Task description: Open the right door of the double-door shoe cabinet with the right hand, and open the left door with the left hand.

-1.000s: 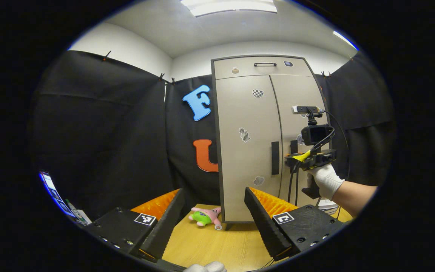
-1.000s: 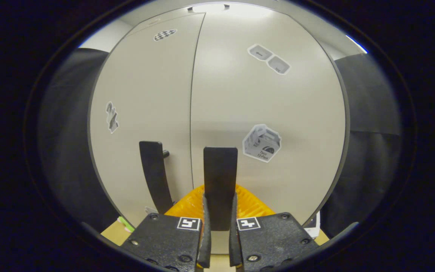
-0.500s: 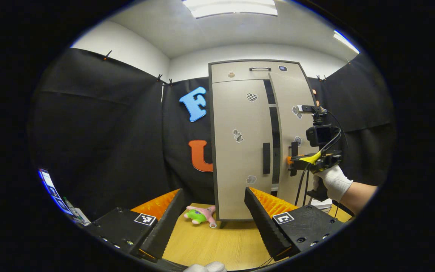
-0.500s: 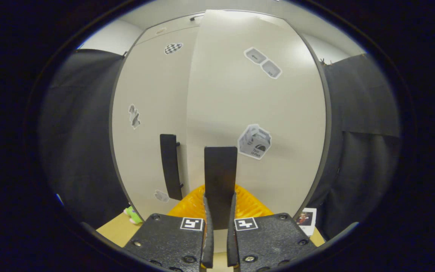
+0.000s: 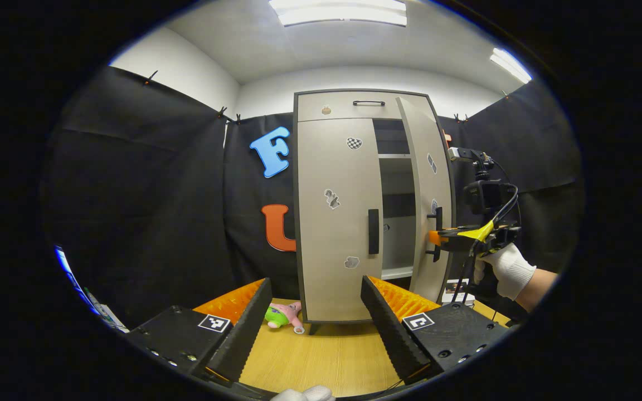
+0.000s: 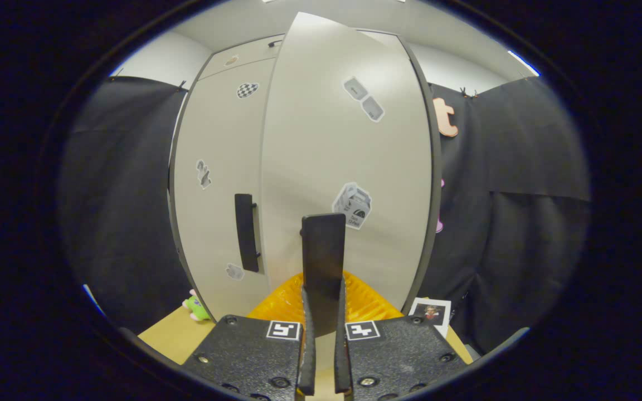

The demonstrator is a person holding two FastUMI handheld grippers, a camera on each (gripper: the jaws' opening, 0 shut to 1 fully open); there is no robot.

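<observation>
Two wide-spread fingers of the left gripper are seen empty, the shoe cabinet beyond them, its left door closed. Farther right, the right gripper is seen at the swung-out right door, partly edge-on. In the right gripper view, the fingers are clamped on the right door handle, its lower end hidden between them.

Plush toy left of cabinet

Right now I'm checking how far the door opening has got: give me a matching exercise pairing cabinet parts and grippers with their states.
Things:
1. beige right cabinet door
2. beige left cabinet door
3. left gripper
4. right gripper

States:
A. open, holding nothing
B. swung partly open
C. shut flat
D. clamped on a black door handle

Pairs: 1-B, 2-C, 3-A, 4-D
</observation>
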